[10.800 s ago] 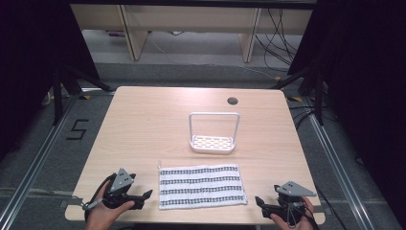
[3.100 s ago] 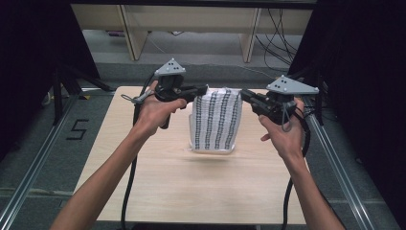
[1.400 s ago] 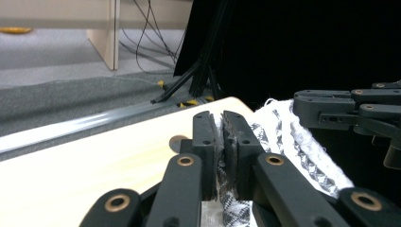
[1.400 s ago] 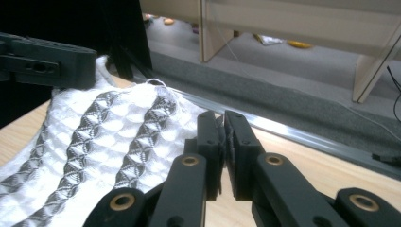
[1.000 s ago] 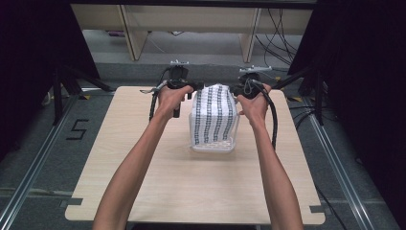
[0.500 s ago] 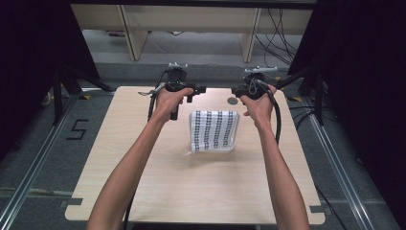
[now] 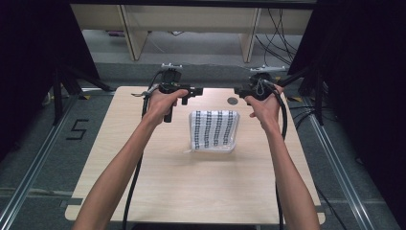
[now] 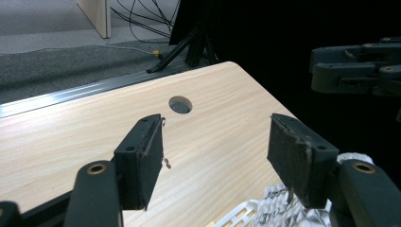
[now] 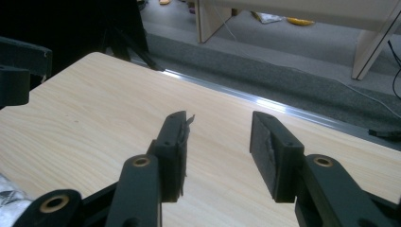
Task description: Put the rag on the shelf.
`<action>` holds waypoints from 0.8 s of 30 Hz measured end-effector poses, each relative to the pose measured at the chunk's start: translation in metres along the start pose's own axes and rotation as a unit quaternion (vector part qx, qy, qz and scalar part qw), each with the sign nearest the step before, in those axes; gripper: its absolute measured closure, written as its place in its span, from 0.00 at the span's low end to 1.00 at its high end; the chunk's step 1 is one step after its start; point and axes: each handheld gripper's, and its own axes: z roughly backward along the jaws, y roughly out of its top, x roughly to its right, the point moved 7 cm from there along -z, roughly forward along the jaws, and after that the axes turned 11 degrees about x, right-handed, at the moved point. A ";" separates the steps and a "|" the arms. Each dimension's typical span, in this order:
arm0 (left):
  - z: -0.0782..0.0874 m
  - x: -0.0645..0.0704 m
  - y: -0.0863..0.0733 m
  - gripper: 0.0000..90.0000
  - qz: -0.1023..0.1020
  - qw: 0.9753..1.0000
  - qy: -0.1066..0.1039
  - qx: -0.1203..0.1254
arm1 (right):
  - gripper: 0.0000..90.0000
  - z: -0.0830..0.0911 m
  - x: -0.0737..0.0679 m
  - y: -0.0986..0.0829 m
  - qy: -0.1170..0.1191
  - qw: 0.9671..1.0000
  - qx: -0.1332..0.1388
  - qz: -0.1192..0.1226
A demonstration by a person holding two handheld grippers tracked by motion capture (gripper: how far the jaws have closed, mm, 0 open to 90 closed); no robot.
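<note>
A white cloth with dark patterned stripes (image 7: pixel 214 130) lies draped over a small white rack (image 8: pixel 236 215) at the table's middle and covers nearly all of it. My left gripper (image 7: pixel 199 90) hovers beyond the cloth's far left corner. It is open, and in the left gripper view (image 8: pixel 215 142) nothing sits between its pads, with the cloth's edge (image 8: pixel 283 210) low beside the right jaw. My right gripper (image 7: pixel 237 91) hovers beyond the far right corner and faces the left one. It is open and empty too (image 9: pixel 218 137), with a bit of cloth (image 9: pixel 8 196) at the bottom left.
A round hole (image 7: pixel 232 101) is cut in the wooden table (image 7: pixel 201 191) near its far edge, between the two grippers. Cables trail from both grippers along the forearms. Beyond the table are a metal rail, grey floor and wooden furniture legs.
One second ago both grippers held the cloth's top edge up over the rack. They have let go, the cloth has dropped onto the rack, and both grippers now stand open.
</note>
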 end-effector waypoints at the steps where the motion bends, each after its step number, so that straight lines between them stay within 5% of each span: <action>1: 0.000 0.000 0.000 0.39 0.000 1.000 0.000 0.000 | 0.63 0.000 0.000 0.000 0.000 1.000 0.000 0.000; 12: 0.017 0.001 -0.004 0.37 -0.007 1.000 -0.006 -0.002 | 0.58 0.011 -0.008 -0.002 0.020 0.999 0.004 -0.037; 14: 0.020 0.002 -0.004 0.36 -0.010 1.000 -0.008 -0.003 | 0.57 0.012 -0.007 -0.002 0.023 0.999 0.007 -0.023; 24: 0.031 0.010 -0.008 0.35 -0.020 1.000 -0.019 -0.004 | 0.52 0.015 -0.015 -0.003 0.042 0.998 0.011 -0.037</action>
